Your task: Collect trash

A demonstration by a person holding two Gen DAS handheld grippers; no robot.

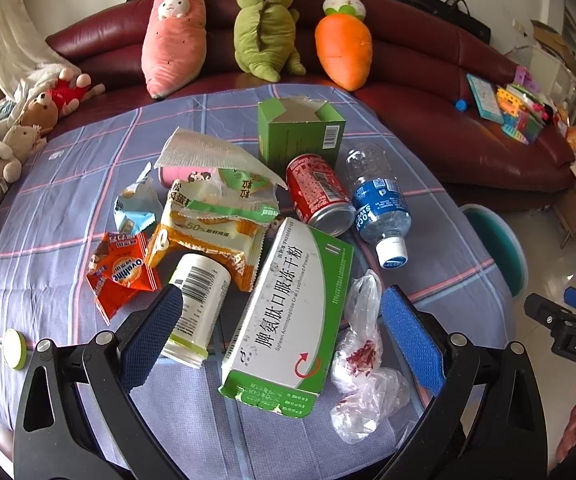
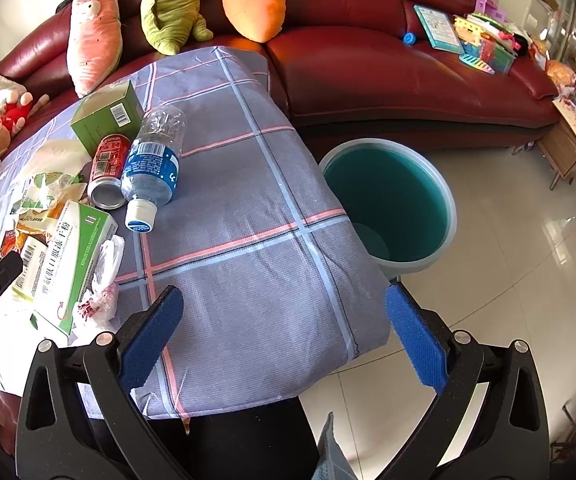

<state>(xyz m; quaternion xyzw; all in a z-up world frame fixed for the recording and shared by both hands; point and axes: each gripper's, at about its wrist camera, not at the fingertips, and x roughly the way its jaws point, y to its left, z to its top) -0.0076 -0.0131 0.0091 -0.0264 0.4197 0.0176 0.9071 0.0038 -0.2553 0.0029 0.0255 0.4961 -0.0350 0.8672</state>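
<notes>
Dark red leather covers the big sofa at the back, where three soft toys lean. In front of it is a table under a purple checked cloth, and a green bucket stands on the floor just beside the table's edge. The trash lies in a heap on the cloth. A long green and white box lies in the middle, touching a white tub on one side and a crumpled clear bag on the other. A clear bottle and a red can lie side by side behind them. The left gripper hangs over the box with its jaws wide apart, holding nothing. The right gripper is wide too, over bare cloth, and holds nothing.
</notes>
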